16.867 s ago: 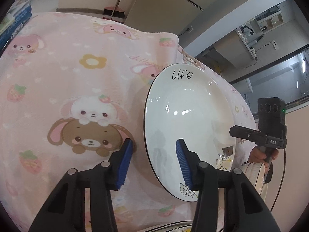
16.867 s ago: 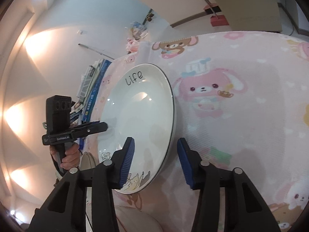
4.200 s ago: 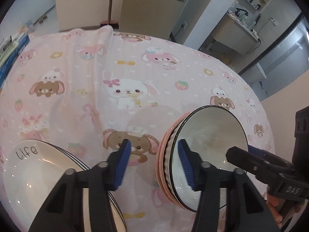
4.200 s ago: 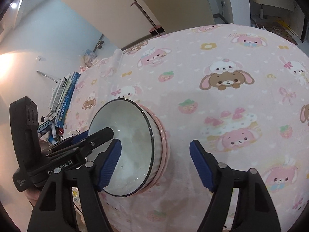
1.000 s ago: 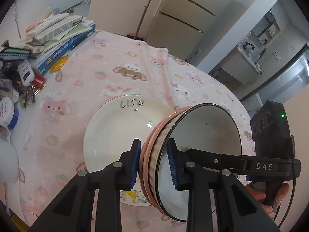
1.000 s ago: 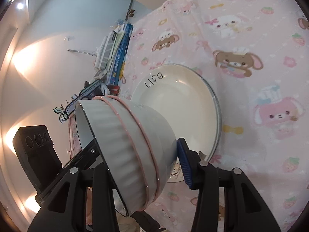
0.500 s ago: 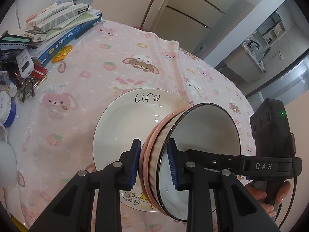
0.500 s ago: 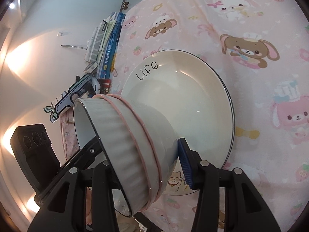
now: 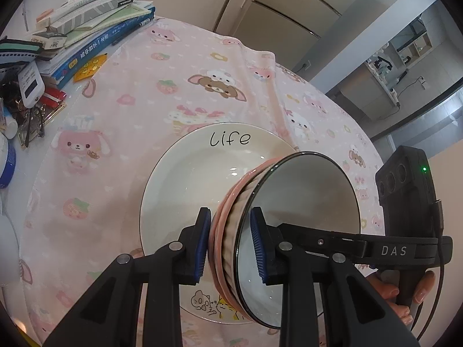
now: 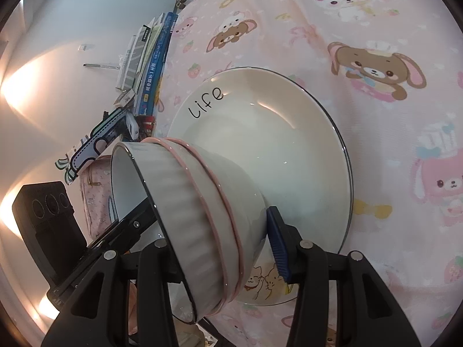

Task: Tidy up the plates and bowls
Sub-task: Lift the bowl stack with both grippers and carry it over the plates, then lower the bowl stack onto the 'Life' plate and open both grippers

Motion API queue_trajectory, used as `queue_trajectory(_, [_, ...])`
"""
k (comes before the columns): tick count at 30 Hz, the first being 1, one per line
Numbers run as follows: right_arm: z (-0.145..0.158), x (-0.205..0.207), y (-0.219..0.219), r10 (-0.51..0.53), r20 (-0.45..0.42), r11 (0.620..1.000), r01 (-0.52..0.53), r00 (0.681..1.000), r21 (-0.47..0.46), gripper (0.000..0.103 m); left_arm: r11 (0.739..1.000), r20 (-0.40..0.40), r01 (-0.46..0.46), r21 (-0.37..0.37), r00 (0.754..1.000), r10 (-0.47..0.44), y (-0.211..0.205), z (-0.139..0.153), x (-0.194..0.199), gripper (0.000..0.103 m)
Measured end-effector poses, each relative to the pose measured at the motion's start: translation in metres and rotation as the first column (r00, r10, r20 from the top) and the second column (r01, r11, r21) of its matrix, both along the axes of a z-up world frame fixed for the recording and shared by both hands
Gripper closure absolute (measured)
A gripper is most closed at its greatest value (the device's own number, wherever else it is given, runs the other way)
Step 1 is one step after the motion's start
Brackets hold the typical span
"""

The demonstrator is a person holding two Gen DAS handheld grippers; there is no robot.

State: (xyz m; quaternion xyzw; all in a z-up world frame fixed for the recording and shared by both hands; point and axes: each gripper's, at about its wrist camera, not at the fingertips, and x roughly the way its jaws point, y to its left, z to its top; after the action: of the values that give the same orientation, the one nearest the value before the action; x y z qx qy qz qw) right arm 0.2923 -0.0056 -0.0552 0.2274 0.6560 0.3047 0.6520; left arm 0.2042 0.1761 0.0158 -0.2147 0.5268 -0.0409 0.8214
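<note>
Bowls: a nested stack, ribbed grey-white outside with pink rims and a dark edge line, held tilted on its side above the plate, mouth facing right in the left wrist view; the stack's foot is close to the plate's well, and contact cannot be told. Left gripper: blue-padded jaws clenched on the near rim of the bowls, one pad on the outer wall, the other inside the mouth. Right gripper: jaws grasping the same bowls from the opposite side; the blue right pad presses the stack's base side, the other finger is hidden behind the bowl wall. In the left wrist view the right gripper's black body, marked "DAS", reaches in from the right, with the person's hand on its handle. Plate: white, dark-rimmed, lettered "Life" at its far rim and bearing a cat cartoon at its near rim, lying flat on the tablecloth. Tablecloth: pink, printed with rabbits, bears and strawberries, covering the bench. Books: a stack at the far left edge of the bench, with small clutter beside it nearer the camera. Cabinets: pale doors beyond the far side of the bench.
</note>
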Motion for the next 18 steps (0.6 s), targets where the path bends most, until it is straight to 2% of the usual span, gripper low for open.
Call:
queue_trajectory(10, [0.008, -0.002, 0.005, 0.03, 0.08, 0.997, -0.025, 0.996, -0.068, 0.058, 1.0, 0.019, 0.012, -0.006, 1.0, -0.012, 0.001, 0.001, -0.001, 0.074])
queue_trajectory(14, [0.024, -0.008, 0.006, 0.056, 0.18, 0.991, -0.032, 0.982, -0.131, 0.059, 1.0, 0.056, 0.005, -0.004, 0.998, -0.004, 0.004, 0.01, -0.006, 0.074])
queue_trajectory(18, [0.051, -0.013, -0.001, 0.06, 0.271, 0.989, -0.019, 0.961, -0.15, 0.059, 0.998, 0.108, -0.008, 0.061, 0.994, 0.001, 0.003, 0.03, -0.013, 0.073])
